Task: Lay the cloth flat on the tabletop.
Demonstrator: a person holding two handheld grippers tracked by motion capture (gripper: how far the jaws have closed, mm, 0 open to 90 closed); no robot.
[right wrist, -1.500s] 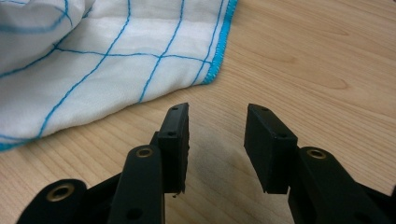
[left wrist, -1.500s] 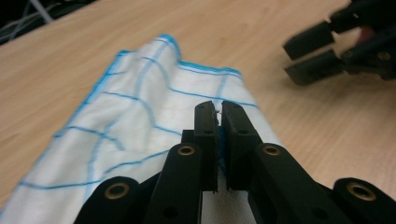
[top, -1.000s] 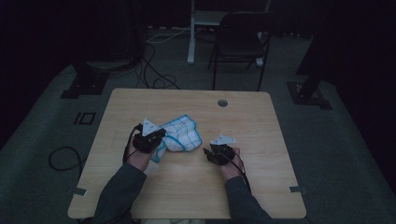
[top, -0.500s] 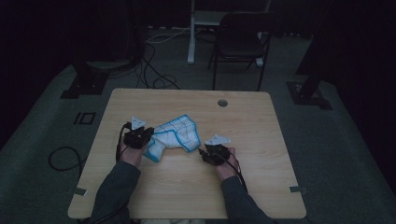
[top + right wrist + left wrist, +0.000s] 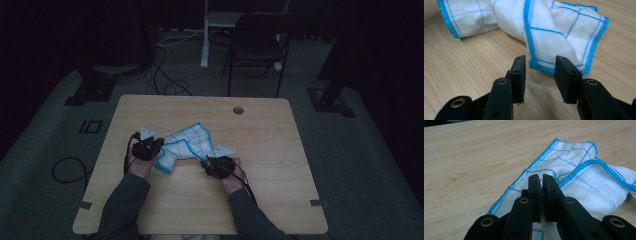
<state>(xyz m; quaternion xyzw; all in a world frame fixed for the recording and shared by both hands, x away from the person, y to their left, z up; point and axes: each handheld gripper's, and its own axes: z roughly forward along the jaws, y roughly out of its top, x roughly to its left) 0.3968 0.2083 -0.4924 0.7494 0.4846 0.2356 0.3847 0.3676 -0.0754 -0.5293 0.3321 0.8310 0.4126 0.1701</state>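
Two forearms in dark sleeves reach in from the near edge of a pale wooden desk [image 5: 280, 130], each hand holding a black gripper. The left gripper [image 5: 539, 181] has its jaws clamped together on a fold of a white cloth [image 5: 187, 145] with blue grid lines and a blue stitched hem. The right gripper [image 5: 540, 66] has its jaws apart with nothing between them, pointing at the cloth's nearest hemmed corner, just short of touching it.

The cloth lies crumpled and partly folded over itself near the middle of the desk, between the two grippers, flat in places and bunched in others.

Judging by its drape, the cloth is light, soft and limp; it will sag and twist when lifted rather than keep a shape. It is not fragile and not slippery. The thick stitched hem at a corner looks like the firmest place to pinch, and the free corner in front of the right gripper seems the natural second hold.

Beyond the desk, on the dim floor, stand a dark chair [image 5: 257, 47] and loose cables [image 5: 170, 75].
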